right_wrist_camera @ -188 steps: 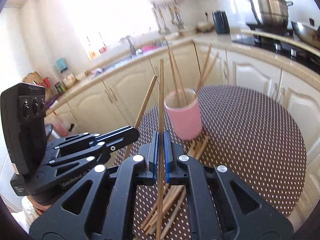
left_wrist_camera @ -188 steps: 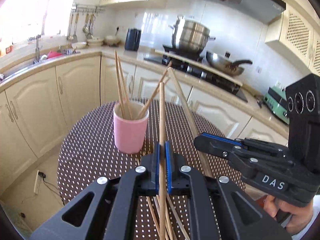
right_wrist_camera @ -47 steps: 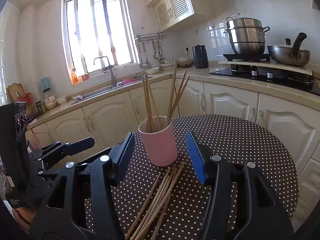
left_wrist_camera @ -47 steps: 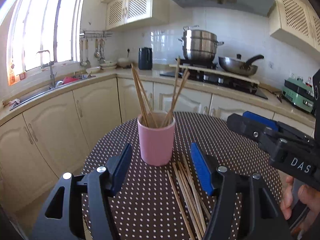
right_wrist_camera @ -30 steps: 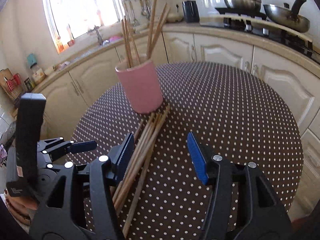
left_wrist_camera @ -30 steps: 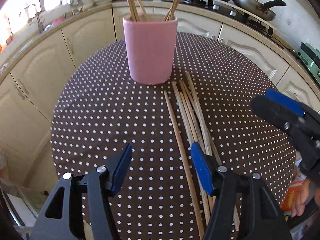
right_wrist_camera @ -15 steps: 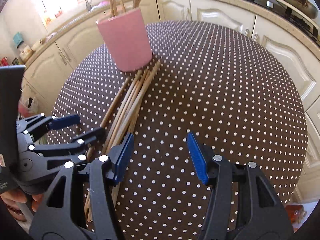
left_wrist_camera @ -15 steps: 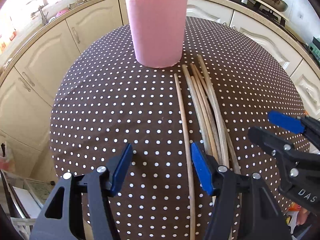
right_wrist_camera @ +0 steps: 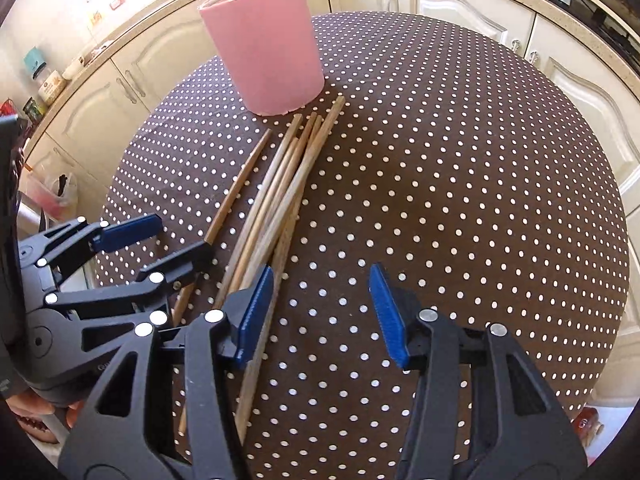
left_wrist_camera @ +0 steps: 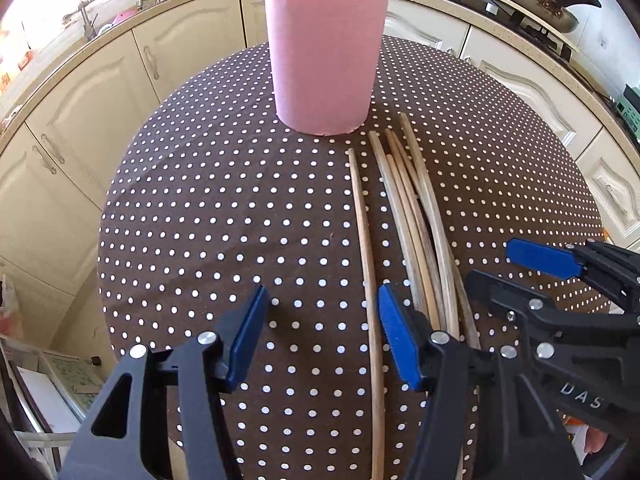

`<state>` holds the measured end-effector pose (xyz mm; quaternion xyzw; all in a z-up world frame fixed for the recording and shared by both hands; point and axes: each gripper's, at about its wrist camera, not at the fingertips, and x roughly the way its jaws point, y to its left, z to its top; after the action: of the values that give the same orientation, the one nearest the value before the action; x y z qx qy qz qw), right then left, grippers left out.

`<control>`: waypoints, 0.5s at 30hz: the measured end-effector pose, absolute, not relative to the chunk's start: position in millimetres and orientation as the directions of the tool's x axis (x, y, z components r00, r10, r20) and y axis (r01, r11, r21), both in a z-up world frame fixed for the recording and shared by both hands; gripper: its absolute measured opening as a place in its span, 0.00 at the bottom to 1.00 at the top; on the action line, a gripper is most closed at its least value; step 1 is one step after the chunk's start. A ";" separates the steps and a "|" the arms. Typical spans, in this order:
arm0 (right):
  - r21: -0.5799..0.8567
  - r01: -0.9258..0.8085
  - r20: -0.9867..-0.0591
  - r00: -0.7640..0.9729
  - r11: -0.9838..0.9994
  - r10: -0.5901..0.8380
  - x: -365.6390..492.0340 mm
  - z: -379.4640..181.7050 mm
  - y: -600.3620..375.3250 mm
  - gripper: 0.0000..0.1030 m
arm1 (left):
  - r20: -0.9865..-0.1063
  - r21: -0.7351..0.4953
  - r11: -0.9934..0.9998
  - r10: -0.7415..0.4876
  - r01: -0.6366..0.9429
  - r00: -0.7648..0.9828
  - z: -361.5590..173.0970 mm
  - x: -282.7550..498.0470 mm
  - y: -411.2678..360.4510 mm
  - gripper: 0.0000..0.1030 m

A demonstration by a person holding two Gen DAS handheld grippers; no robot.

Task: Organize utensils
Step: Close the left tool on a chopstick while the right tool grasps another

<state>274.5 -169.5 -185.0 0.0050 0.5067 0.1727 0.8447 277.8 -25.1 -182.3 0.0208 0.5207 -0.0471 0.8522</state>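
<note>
A pink cup (left_wrist_camera: 326, 60) (right_wrist_camera: 268, 48) stands on the round dotted table (left_wrist_camera: 200, 200) with several chopsticks upright in it. Before it lie a lone chopstick (left_wrist_camera: 364, 240) (right_wrist_camera: 240, 188) and a bundle of chopsticks (left_wrist_camera: 416, 220) (right_wrist_camera: 280, 184). My left gripper (left_wrist_camera: 322, 300) (right_wrist_camera: 180, 236) hangs low over the cloth. Its jaws are closing, and the lone chopstick lies between them near the right pad, unpressed. My right gripper (right_wrist_camera: 320, 276) (left_wrist_camera: 496, 264) is closing too, with only cloth between its pads. The bundle runs under its left finger.
Cream cabinets (left_wrist_camera: 80, 92) and a counter curve around the table's far side. A stove with a wok (left_wrist_camera: 536, 4) sits at the back right. A hand (right_wrist_camera: 36, 412) holds the left gripper's handle at the table's near left edge.
Both grippers, earlier each shut on a chopstick near the cup, are now empty. Over the last second they tipped down and sank toward the loose chopsticks, jaws slightly narrower.
</note>
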 end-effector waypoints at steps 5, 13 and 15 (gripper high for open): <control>0.168 -0.289 -0.876 0.395 0.942 0.277 282.0 -184.9 -156.2 0.42 | -0.888 -0.018 0.994 -0.065 0.105 0.456 -181.6 276.1 -19.8 0.53; 0.082 -0.291 -0.895 0.400 0.953 0.199 298.1 -186.1 -126.0 0.42 | -0.890 -0.016 0.995 -0.058 0.097 0.452 -181.6 276.1 -14.2 0.53; 0.048 -0.302 -0.901 0.399 0.952 0.172 297.8 -189.9 -116.5 0.42 | -0.892 -0.022 0.995 -0.063 0.096 0.447 -181.0 277.7 -13.8 0.53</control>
<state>297.8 -116.5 -189.9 -0.0613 0.5294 0.1418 0.8342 277.7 -13.8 -181.0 0.0156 0.5238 -0.0467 0.8504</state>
